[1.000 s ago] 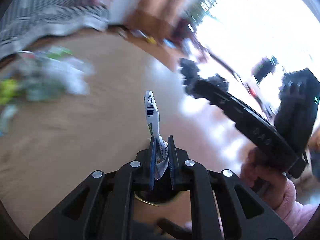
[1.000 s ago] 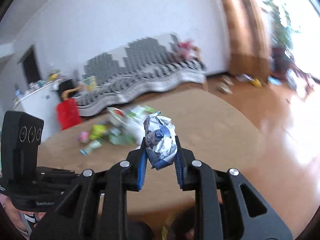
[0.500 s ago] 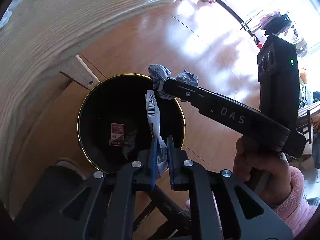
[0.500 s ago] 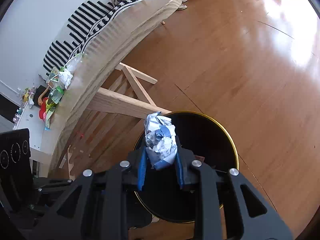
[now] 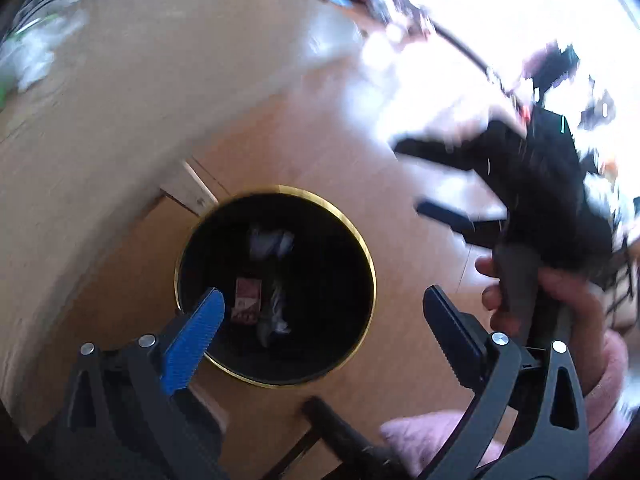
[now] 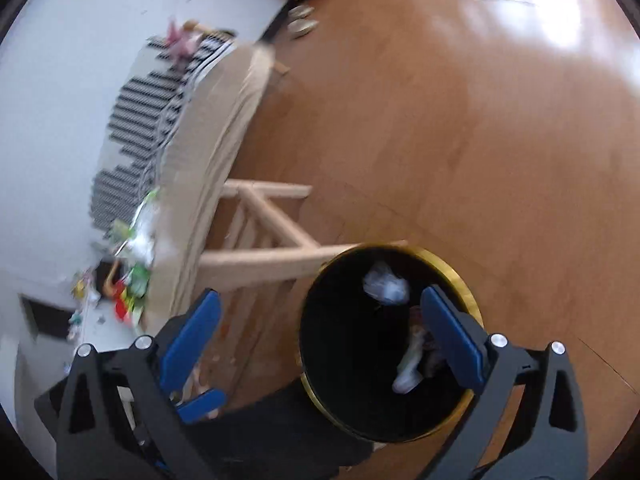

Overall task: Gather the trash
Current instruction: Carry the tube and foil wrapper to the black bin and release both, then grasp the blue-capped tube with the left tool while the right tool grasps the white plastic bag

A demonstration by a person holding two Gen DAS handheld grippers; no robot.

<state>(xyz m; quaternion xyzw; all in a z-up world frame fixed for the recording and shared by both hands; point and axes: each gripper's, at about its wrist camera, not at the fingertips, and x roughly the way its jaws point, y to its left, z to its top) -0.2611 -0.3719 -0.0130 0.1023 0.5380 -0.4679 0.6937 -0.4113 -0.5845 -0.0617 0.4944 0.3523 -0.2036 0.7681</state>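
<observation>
A black bin with a gold rim [image 5: 360, 240] [image 6: 460, 276] stands on the wooden floor beside the table. Inside it lie a crumpled foil wad [image 5: 270, 242] [image 6: 386, 286], a white wrapper [image 5: 276, 312] [image 6: 408, 364] and a red card [image 5: 246, 300]. My left gripper [image 5: 324, 312] is open and empty above the bin. My right gripper [image 6: 320, 320] is open and empty over the bin's left side; it also shows blurred in the left wrist view [image 5: 440, 184].
The light wooden table [image 5: 120, 100] [image 6: 208, 152] reaches over the bin, its legs [image 6: 272, 240] next to it. More trash [image 6: 136, 256] lies on the tabletop far end. A striped sofa [image 6: 152, 112] stands behind. Wooden floor [image 6: 480, 120] spreads to the right.
Both grippers opened and dropped their loads: the white wrapper and the foil wad now lie in the bin. The right gripper has pulled up and away to the right.
</observation>
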